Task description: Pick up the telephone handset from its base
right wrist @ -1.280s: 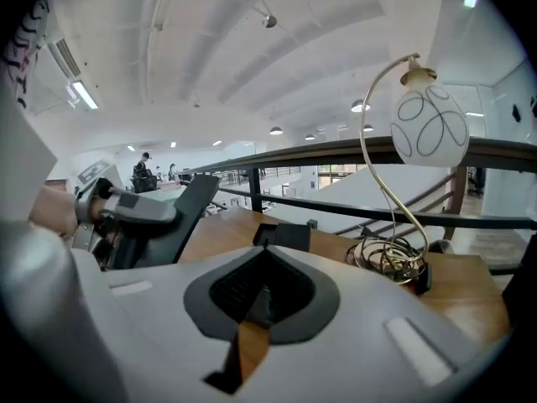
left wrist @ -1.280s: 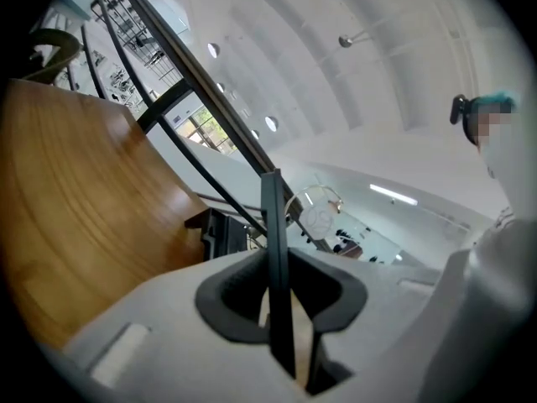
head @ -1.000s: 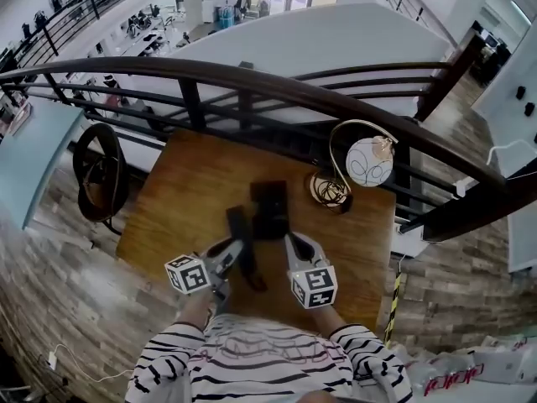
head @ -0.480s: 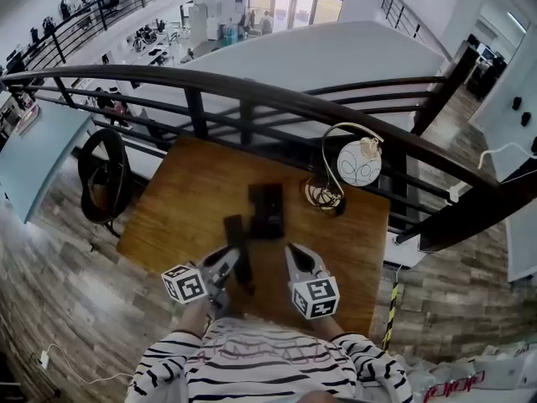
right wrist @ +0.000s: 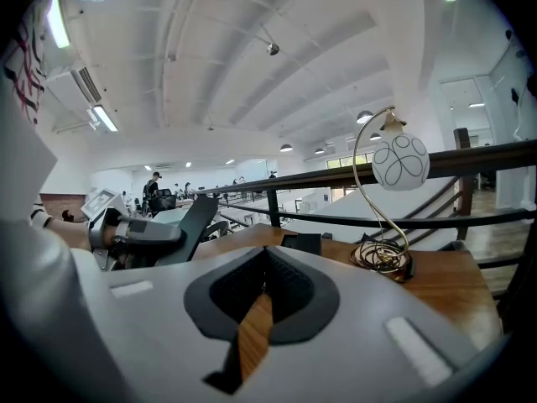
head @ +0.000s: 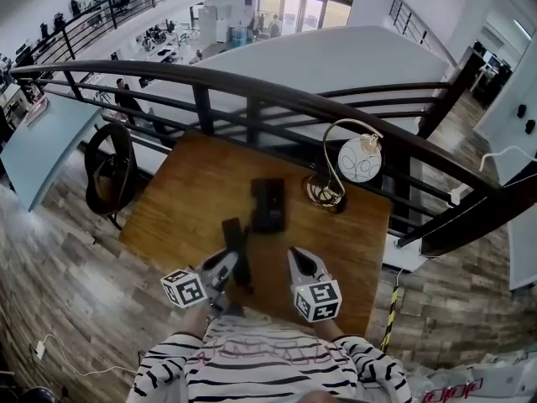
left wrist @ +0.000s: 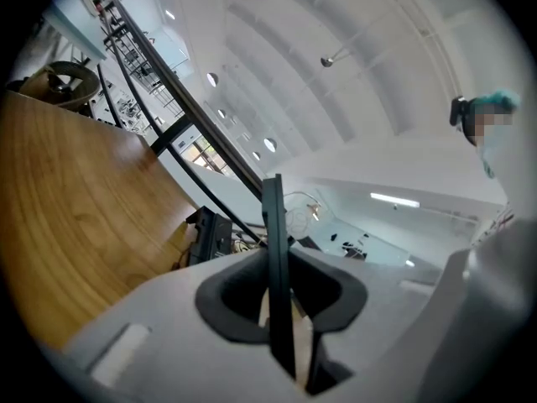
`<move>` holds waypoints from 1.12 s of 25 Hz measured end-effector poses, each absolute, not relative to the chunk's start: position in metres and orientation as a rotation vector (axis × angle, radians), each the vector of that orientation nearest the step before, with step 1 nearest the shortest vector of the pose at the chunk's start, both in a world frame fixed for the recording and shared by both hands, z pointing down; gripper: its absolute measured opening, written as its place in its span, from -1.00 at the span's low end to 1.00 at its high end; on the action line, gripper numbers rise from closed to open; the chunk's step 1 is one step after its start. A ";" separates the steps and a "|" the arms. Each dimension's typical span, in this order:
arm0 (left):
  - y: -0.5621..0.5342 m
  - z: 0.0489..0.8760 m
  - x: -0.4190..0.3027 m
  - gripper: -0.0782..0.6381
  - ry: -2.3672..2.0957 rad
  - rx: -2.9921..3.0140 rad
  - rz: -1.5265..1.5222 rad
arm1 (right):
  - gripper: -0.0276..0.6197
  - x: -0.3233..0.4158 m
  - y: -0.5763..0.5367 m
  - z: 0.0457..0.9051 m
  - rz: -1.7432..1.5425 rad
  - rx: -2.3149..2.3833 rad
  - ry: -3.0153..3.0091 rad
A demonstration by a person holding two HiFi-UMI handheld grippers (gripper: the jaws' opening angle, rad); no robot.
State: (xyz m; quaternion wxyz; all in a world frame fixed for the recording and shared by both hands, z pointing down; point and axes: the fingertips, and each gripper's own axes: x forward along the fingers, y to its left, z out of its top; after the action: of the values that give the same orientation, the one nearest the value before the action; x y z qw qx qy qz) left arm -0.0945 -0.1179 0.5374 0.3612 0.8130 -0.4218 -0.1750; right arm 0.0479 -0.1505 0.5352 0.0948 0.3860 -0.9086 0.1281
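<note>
A wooden worktop (head: 193, 200) is seen filling the middle of the head view, and it is bordered from 9 to 3 o'clock by a dark curved railing (head: 252, 86). A round black-framed object (head: 109, 175) is seen on the floor at the worktop's 9 o'clock; whether anything is held inside it cannot be told. At the 6 o'clock edge a striped top (head: 268, 359) is worn by the person holding the grippers.

A lamp (head: 360, 159) with a white globe shade on a curved gold stem is placed at the worktop's 2 o'clock corner, its coiled foot resting on the wood. The black telephone base (head: 268, 204) is set near the middle of the worktop, just beside the lamp's foot at its 9 o'clock. The base is also seen in the right gripper view (right wrist: 302, 243).

The black telephone handset (head: 235, 246) is found off the base, apart from it at its 7 o'clock. It is clamped in the left gripper (head: 228, 269), whose jaws are parted only by the handset's thickness. In the left gripper view the handset (left wrist: 274, 259) is seen edge-on, standing up between the jaws.

The right gripper (head: 298, 263) is held at the handset's 3 o'clock, apart from it. Its jaws are pressed together and nothing is held between them.
</note>
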 end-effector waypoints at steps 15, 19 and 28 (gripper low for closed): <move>-0.086 0.540 -0.089 -0.58 -1.128 2.081 -0.479 | -0.91 0.055 -0.119 0.540 0.373 1.104 -2.712; -0.079 0.543 -0.084 -0.58 -1.129 2.077 -0.485 | -0.91 0.059 -0.113 0.544 0.380 1.094 -2.712; -0.066 0.547 -0.091 -0.58 -1.145 2.058 -0.493 | -0.91 0.054 -0.104 0.550 0.382 1.092 -2.698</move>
State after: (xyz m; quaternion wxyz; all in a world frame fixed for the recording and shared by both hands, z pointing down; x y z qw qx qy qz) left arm -0.0909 -0.0658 0.5471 0.3597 0.7982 -0.4439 -0.1910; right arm 0.0536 -0.1039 0.5500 0.1026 0.3700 -0.9142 0.1294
